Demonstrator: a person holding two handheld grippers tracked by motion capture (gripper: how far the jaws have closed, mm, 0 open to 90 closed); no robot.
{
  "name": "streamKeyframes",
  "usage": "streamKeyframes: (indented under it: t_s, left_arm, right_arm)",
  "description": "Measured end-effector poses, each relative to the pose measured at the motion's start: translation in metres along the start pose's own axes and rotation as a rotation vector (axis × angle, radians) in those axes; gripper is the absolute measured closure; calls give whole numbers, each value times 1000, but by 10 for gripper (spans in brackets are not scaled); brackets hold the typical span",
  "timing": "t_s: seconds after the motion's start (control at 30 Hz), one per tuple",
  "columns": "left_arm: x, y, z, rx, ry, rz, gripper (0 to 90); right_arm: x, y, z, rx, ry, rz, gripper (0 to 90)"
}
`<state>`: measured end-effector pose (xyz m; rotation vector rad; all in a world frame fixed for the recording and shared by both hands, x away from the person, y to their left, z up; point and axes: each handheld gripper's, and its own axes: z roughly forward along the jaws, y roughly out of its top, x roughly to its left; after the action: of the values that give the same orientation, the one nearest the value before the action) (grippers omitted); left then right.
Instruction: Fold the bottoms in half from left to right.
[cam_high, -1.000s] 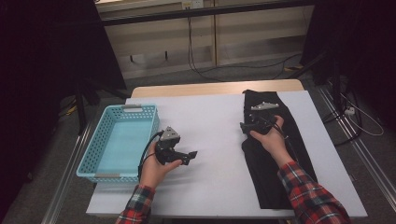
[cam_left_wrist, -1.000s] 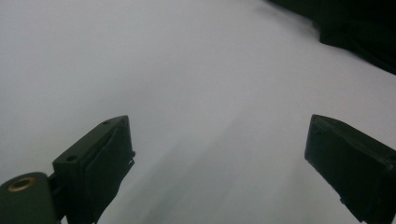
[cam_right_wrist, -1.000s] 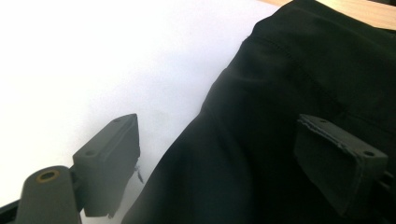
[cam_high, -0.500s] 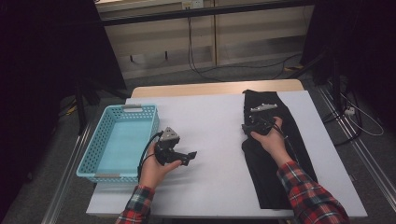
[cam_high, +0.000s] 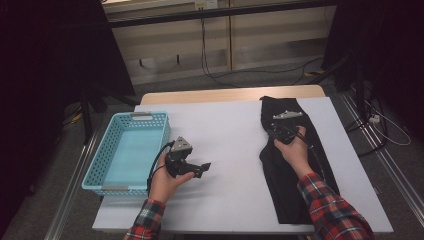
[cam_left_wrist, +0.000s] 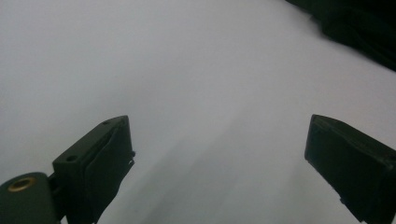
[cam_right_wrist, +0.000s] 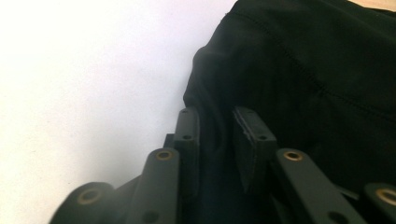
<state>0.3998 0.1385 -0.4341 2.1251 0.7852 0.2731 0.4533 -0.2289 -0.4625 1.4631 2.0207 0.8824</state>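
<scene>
A long black garment (cam_high: 286, 175) lies along the right side of the white table (cam_high: 230, 130). My right gripper (cam_high: 276, 131) rests on its upper left edge. In the right gripper view the jaws have just been closing, and my right gripper (cam_right_wrist: 217, 116) now pinches a fold of the black garment (cam_right_wrist: 303, 60) between its pads. My left gripper (cam_high: 202, 167) is held low over the bare table left of centre, pointing right. In the left gripper view my left gripper (cam_left_wrist: 219, 126) stands wide open with nothing between its jaws, and the black garment (cam_left_wrist: 364, 28) is far off at the top right.
A light blue plastic basket (cam_high: 92, 165) with nothing in it sits at the table's left edge, just beside the left hand. White tabletop (cam_right_wrist: 93, 70) stretches between the two hands. Beyond the table's far edge are cables on the floor and dark surroundings.
</scene>
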Motion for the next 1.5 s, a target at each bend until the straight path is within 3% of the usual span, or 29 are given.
streamKeyframes:
  t_s: [0.13,0.3,0.47,0.97,1.13,1.5]
  left_arm:
    - [1,-1,0,3,4,-1,77]
    - [-1,-1,1,4,-1,1,77]
    - [-1,-1,2,5,-7,-5,76]
    - [0,-1,1,6,-3,-7,77]
    - [0,-1,1,5,0,-6,76]
    - [1,0,2,6,0,-1,76]
  right_arm:
    - [-5,-1,-1,-8,17,44,823]
    - [-10,-1,-1,-19,52,59,837]
    - [-8,0,-2,-23,60,42,841]
    - [21,5,-9,-29,193,-56,847]
    - [25,6,-11,-29,206,-76,848]
    - [24,6,-11,-36,209,-64,847]
